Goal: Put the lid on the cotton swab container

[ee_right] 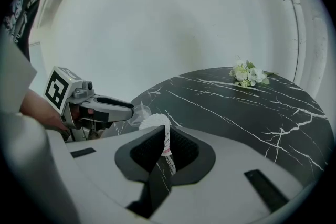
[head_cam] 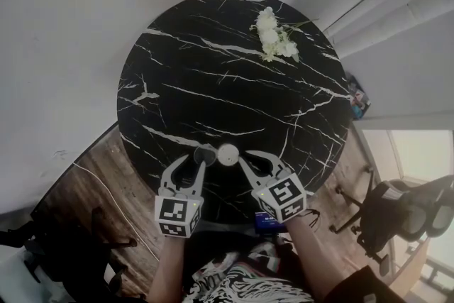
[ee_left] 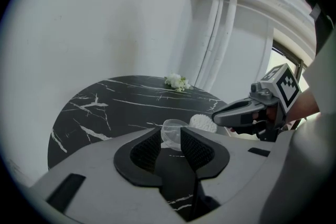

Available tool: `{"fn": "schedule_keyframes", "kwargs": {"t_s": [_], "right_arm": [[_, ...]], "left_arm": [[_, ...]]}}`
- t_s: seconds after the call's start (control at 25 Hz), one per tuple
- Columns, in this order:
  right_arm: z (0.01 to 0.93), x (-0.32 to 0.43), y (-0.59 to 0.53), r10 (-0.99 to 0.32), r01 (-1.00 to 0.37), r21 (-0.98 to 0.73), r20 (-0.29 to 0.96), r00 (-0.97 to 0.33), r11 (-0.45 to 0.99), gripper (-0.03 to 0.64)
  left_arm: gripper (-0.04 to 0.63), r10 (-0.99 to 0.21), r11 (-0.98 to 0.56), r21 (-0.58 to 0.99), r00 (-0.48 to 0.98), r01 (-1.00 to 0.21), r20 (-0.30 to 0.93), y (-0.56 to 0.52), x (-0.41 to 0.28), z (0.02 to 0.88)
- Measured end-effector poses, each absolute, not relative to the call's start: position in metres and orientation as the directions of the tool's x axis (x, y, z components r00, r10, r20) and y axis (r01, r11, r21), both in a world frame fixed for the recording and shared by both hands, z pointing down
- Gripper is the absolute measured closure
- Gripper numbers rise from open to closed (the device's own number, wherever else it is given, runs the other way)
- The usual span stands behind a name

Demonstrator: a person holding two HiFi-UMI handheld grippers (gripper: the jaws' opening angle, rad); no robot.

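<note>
Left claw (ee_left: 170,137): jaws apart, with the clear round plastic lid (ee_left: 171,130) tilted between them; I judge neither pad presses it.
Right claw (ee_right: 164,135): clamped on the wall of the small round container of white cotton swabs (ee_right: 154,121).
Place: both sit at six o'clock on the round black marble worktop (head_cam: 213,67), the lid at the container's nine o'clock.
Progress: container steadied but uncovered; gripping, lifting and seating the lid remain.

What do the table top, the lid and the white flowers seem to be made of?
The table top looks like polished black marble, or a laminate printed to look like it: it has white veins and a soft sheen. The lid looks like thin, clear, glossy plastic, since the dark table shows through it. The flowers have white petals and green leaves; whether they are real or fabric cannot be told.
</note>
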State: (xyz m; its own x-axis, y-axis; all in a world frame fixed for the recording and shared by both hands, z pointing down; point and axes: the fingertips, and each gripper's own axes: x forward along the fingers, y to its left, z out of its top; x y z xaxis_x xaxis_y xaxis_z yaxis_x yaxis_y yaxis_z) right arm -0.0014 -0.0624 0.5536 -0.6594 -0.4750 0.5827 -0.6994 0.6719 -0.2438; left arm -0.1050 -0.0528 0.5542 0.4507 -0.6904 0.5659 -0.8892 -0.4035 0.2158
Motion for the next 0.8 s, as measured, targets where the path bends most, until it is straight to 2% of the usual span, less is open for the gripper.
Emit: {"fn": "schedule_keyframes", "kwargs": {"t_s": [0.16,0.36,0.8], "right_arm": [[0.5538,-0.0014,-0.0627,-0.472,-0.696,-0.246,0.582,-0.662,0.674,0.597],[0.5544,-0.0014,-0.0622,-0.466,-0.694,-0.252,0.584,-0.665,0.674,0.597],[0.5545,-0.0018,-0.0608,-0.469,-0.696,-0.25,0.584,-0.663,0.673,0.597]], "left_arm": [[0.456,-0.677,-0.374,0.285,0.47,-0.883,0.567,-0.053,-0.1043,0.56],[0.454,-0.664,-0.352,0.36,0.502,-0.864,0.554,-0.0551,-0.1019,0.5621],[0.454,-0.663,-0.343,0.396,0.518,-0.852,0.54,-0.0587,-0.1014,0.5601]]}}
